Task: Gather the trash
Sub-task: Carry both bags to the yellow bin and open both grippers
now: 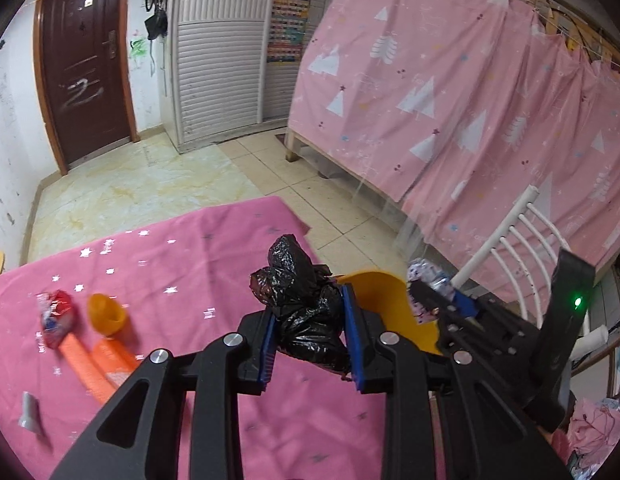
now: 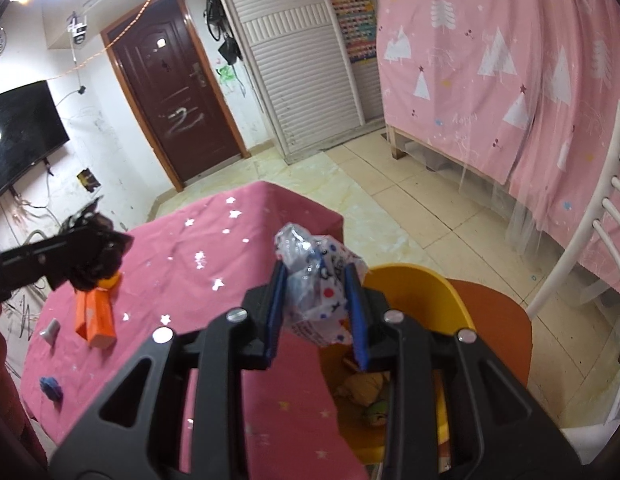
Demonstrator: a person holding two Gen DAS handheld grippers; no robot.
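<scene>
In the left wrist view, the left gripper (image 1: 312,332) pinches a crumpled black plastic bag (image 1: 300,300) between its blue pads, the glossy, wrinkled wad bulging up above the fingertips and held over the table's right edge. Just beyond it shows the rim of a yellow bin (image 1: 384,300), and to the right the right gripper (image 1: 434,296) holds a clear, dotted wrapper (image 1: 424,274) above that bin. On the pink star-printed tablecloth (image 1: 170,248), toward its left edge, lie a red and white wrapper (image 1: 56,316), an orange cup (image 1: 106,314), an orange box (image 1: 110,356) and a small grey piece (image 1: 29,410). In the right wrist view, the right gripper (image 2: 316,312) is clamped on the wrapper (image 2: 316,280), a transparent crinkled film with coloured dots and dark print, held over the table's right edge beside the yellow bin (image 2: 422,288), which sits on an orange chair seat (image 2: 498,320) and already holds scraps. At the left, the left gripper (image 2: 82,256) holds the black bag above the orange box (image 2: 96,316).
</scene>
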